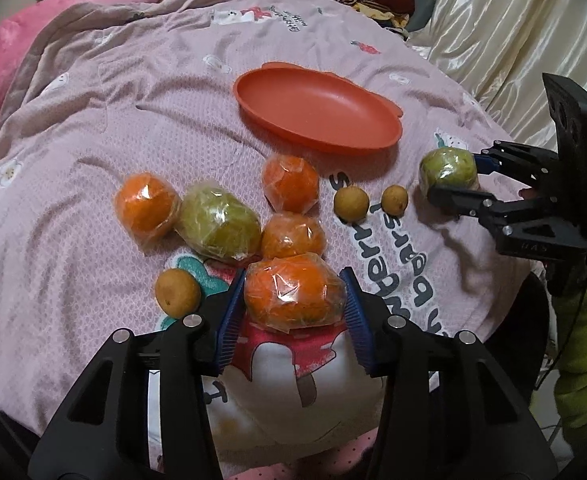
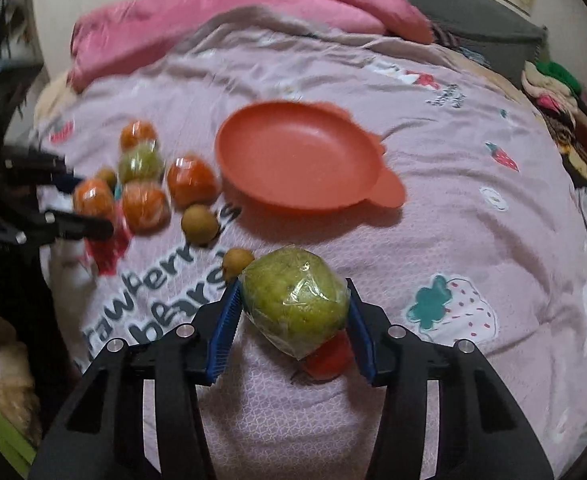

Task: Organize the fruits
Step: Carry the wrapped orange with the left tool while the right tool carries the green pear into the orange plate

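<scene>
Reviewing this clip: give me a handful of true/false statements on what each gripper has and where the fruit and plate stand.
1. The left gripper has a wrapped orange fruit between its fingers. True.
2. The right gripper is around a small brown fruit. False: it is around a wrapped green fruit; a small brown fruit lies just beyond it on the bedspread.
3. The red plate already has fruit on it. False: nothing lies on it in either view.
4. A second wrapped green fruit lies among the orange ones on the bedspread. True.
5. Three small brown fruits lie on the bedspread. True.
</scene>
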The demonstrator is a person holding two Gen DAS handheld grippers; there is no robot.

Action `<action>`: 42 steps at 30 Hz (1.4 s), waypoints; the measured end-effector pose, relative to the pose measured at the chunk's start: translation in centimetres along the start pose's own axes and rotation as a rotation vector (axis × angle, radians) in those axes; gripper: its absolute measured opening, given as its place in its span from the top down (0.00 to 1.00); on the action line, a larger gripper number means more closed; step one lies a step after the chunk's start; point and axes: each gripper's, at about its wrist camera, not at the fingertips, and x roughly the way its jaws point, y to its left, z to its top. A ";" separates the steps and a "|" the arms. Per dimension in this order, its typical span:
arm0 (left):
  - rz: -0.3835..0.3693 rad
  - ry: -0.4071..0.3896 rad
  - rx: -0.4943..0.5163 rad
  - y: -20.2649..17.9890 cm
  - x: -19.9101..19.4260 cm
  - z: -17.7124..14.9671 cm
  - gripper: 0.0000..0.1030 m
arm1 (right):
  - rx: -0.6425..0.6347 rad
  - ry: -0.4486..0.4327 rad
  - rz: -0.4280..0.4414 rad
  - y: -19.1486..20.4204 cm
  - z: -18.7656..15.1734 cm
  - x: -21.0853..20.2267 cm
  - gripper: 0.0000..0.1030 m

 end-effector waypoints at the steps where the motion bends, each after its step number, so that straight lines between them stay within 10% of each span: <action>1: 0.004 -0.003 0.002 0.0 -0.2 0.1 0.63 | 0.016 -0.013 0.006 -0.2 0.2 -0.3 0.54; 26: 0.059 -0.047 -0.027 4.3 0.3 10.5 0.64 | 0.169 -0.196 0.057 -4.0 5.5 -1.7 0.54; 42: 0.009 -0.090 0.212 -3.8 1.7 18.3 0.64 | 0.178 -0.191 0.047 -4.5 6.5 -1.2 0.54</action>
